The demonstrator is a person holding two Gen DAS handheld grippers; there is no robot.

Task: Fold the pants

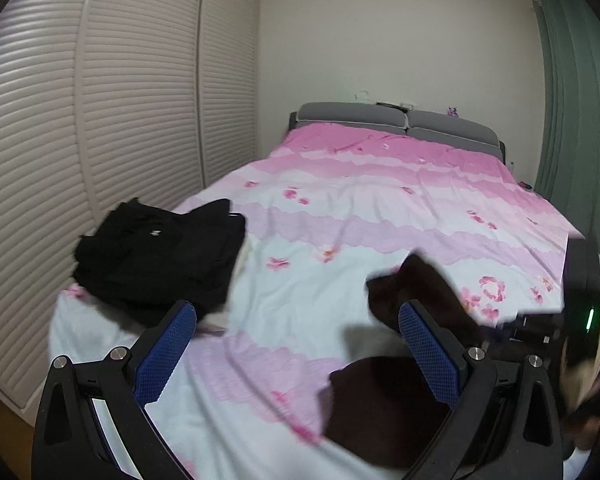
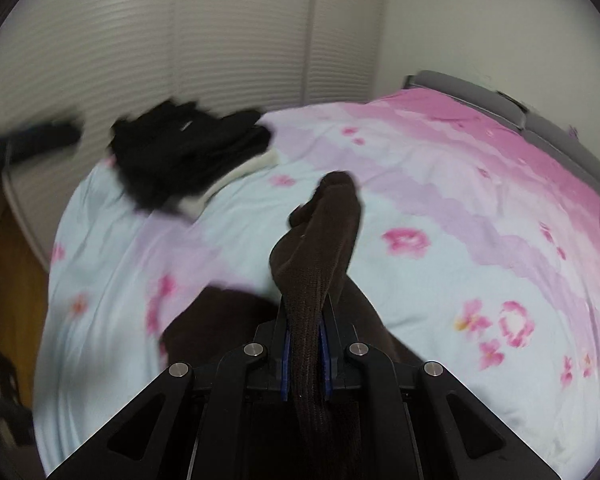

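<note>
The right gripper (image 2: 305,334) was clenched on a fold of the brown pants (image 2: 320,248), which rose in a ridge ahead of its fingers and spread over the near part of the bed (image 2: 480,216). The left gripper (image 1: 296,348) was released, jaws wide apart above bare bedspread, with the pants (image 1: 384,404) just past its right finger. A pile of black clothes (image 1: 160,256) sat at the bed's left edge, near the slatted closet doors (image 1: 132,92). Open bedspread stretched away to the grey headboard (image 1: 400,120).
</note>
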